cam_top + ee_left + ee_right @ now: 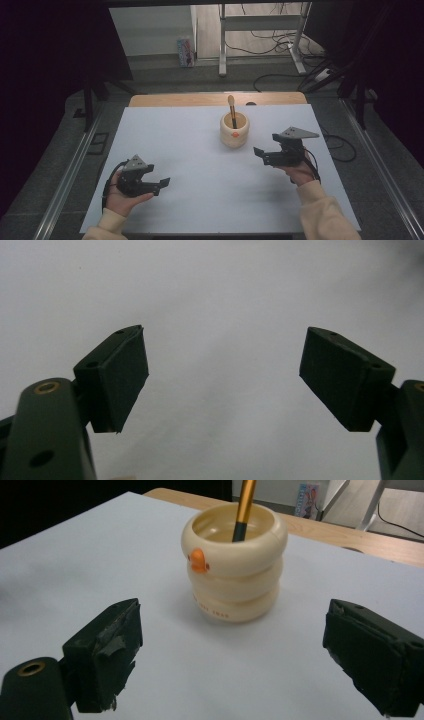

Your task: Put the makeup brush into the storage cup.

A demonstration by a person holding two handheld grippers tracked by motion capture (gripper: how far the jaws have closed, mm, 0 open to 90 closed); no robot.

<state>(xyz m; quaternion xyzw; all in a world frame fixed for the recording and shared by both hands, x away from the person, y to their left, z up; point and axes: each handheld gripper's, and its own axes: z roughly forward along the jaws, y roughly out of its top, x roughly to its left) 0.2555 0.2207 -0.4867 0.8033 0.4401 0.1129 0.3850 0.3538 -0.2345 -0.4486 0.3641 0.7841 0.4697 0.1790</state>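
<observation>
A cream duck-shaped cup [234, 130] with an orange beak stands upright on the white table sheet [200, 165], right of centre. A brush with a tan and black handle [232, 111] stands inside it. In the right gripper view the cup [234, 565] sits ahead of the jaws, apart from them, with the brush handle [243, 510] rising from it. My right gripper [265, 153] is open and empty, to the right of the cup. My left gripper [161, 184] is open and empty at the front left. In its own view my left gripper [222, 380] faces bare sheet.
A strip of wooden tabletop [215, 99] shows behind the sheet. Beyond the table stand a white frame leg [222, 40], floor cables [280, 37] and a small colourful carton [185, 51]. Metal rails [70, 175] run along both sides of the table.
</observation>
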